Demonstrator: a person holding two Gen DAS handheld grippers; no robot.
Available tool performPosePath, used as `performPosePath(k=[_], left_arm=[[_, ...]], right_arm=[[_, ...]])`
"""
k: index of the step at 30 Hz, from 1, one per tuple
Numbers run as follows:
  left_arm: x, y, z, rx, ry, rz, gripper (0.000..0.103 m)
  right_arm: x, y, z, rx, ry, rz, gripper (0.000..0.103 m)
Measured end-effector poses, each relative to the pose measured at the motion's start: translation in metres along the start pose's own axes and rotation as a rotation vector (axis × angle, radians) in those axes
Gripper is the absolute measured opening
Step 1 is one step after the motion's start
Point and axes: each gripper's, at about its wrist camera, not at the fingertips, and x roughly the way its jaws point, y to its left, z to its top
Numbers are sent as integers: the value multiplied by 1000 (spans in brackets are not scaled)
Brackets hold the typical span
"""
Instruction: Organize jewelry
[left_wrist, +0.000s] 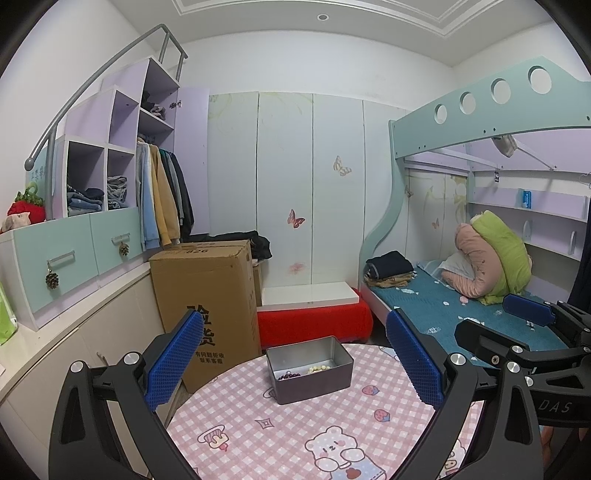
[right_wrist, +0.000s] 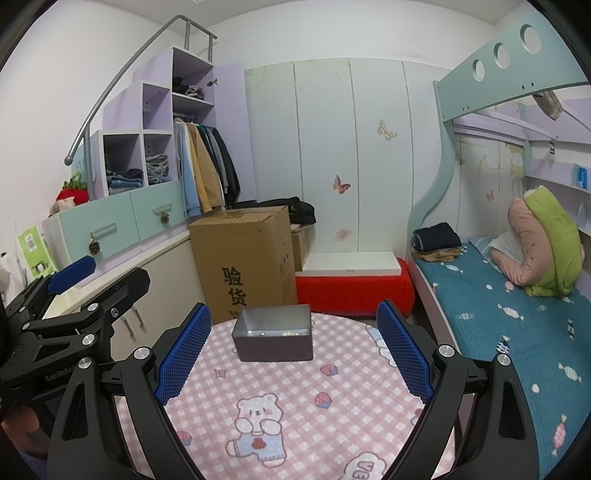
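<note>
A small grey metal tin (left_wrist: 314, 380) stands open on the round table with the pink checked cloth (left_wrist: 295, 435). Inside lie a dark purple bead bracelet (left_wrist: 289, 376) and a cream bead bracelet (left_wrist: 320, 368). My left gripper (left_wrist: 291, 360) is open and empty, held above the table just short of the tin. My right gripper (right_wrist: 295, 347) is open and empty, with the tin (right_wrist: 273, 345) showing between its fingers farther off. Each gripper shows at the edge of the other's view: the right one (left_wrist: 532, 314) and the left one (right_wrist: 74, 269).
A tall cardboard box (left_wrist: 210, 302) stands beyond the table's left. A red stool with a white board (left_wrist: 314, 317) stands behind the table. A bunk bed with a blue sheet (left_wrist: 443, 306) lies to the right. Cabinets and drawers (left_wrist: 74, 266) run along the left.
</note>
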Motion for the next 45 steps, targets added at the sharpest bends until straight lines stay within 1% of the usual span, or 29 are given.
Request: performPosePath(k=[25, 29, 45], left_arm=[[3, -1, 0, -4, 5, -12, 96], [4, 0, 0, -12, 7, -26, 96], [0, 0, 2, 3, -16, -19, 96]], right_arm=[[1, -3, 2, 1, 3, 0, 88], [1, -3, 2, 0, 0, -2, 88], [1, -4, 4, 3, 0, -2, 88]])
